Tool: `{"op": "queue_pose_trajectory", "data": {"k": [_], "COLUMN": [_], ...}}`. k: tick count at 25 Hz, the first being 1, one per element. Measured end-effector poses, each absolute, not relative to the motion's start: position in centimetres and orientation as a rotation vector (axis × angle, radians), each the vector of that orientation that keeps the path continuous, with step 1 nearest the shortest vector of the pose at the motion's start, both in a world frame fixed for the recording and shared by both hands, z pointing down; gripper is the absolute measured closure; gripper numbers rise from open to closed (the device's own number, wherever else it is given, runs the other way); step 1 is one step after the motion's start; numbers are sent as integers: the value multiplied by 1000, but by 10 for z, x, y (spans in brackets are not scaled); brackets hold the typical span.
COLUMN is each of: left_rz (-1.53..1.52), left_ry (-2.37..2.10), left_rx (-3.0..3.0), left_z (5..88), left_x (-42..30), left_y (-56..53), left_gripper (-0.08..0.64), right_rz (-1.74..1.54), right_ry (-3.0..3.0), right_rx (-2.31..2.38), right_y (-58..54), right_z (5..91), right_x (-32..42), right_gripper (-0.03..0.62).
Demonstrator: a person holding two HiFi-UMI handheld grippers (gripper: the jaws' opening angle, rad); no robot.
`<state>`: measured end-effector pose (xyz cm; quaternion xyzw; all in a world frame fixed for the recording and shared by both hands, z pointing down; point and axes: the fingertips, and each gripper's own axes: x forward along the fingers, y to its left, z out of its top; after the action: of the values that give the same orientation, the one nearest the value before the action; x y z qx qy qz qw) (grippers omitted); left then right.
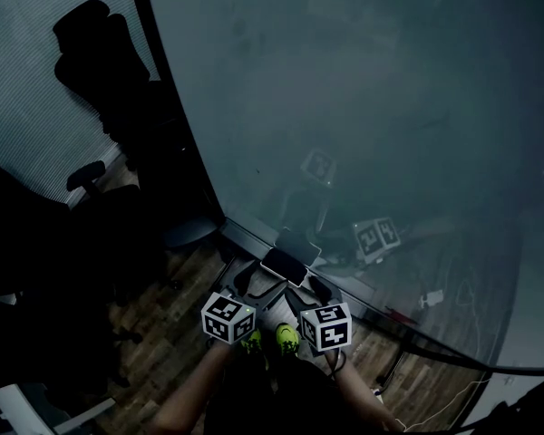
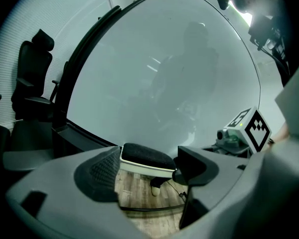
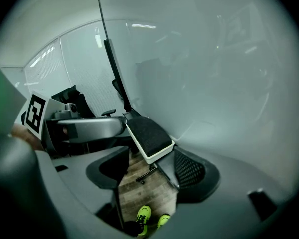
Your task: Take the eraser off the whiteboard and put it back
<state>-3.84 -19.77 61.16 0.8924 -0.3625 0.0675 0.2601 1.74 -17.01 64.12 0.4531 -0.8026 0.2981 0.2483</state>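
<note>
The eraser [image 1: 290, 263], white with a black felt face, sits at the lower edge of the big whiteboard [image 1: 363, 89]. Both grippers are held close together just below it. My left gripper [image 1: 254, 286] is open; in the left gripper view the eraser [image 2: 145, 159] lies between the tips of its jaws [image 2: 148, 176], which stand close beside it without pinching. My right gripper [image 1: 314, 290] is open too; in its view [image 3: 142, 171] the eraser [image 3: 149, 137] lies by the right finger [image 3: 189, 169], with a clear gap on the other side.
Dark office chairs [image 1: 100, 53] stand left of the board. Below is a wooden floor [image 1: 163, 352] with the person's green shoes [image 1: 286, 336]. Cables [image 1: 435, 397] and the board's stand lie to the lower right.
</note>
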Motion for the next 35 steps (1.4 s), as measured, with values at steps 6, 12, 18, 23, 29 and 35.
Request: {"op": "queue_pose_trajectory", "data": {"k": [6, 12, 18, 23, 29, 35], "left_rz": [197, 206, 205, 249, 281, 284], "left_ry": [-980, -981, -967, -912, -895, -890], "left_rx": [2393, 2375, 2357, 2397, 2415, 2436], "left_z": [615, 620, 627, 626, 626, 622], "left_x": [-37, -30, -19, -1, 6, 6], "left_y": [-201, -214, -221, -214, -221, -217], "left_gripper": [181, 153, 135, 135, 135, 135], "right_rz": [826, 854, 875, 874, 862, 814], "right_ry": [-2174, -2162, -2151, -2157, -2139, -2119], "right_rx": [1236, 1233, 1234, 1230, 1231, 1275], "right_y": [-173, -177, -178, -176, -179, -178], "right_z": [642, 649, 652, 649, 648, 647], "right_x": [19, 26, 26, 23, 25, 28], "right_gripper": [299, 275, 272, 272, 273, 275]}}
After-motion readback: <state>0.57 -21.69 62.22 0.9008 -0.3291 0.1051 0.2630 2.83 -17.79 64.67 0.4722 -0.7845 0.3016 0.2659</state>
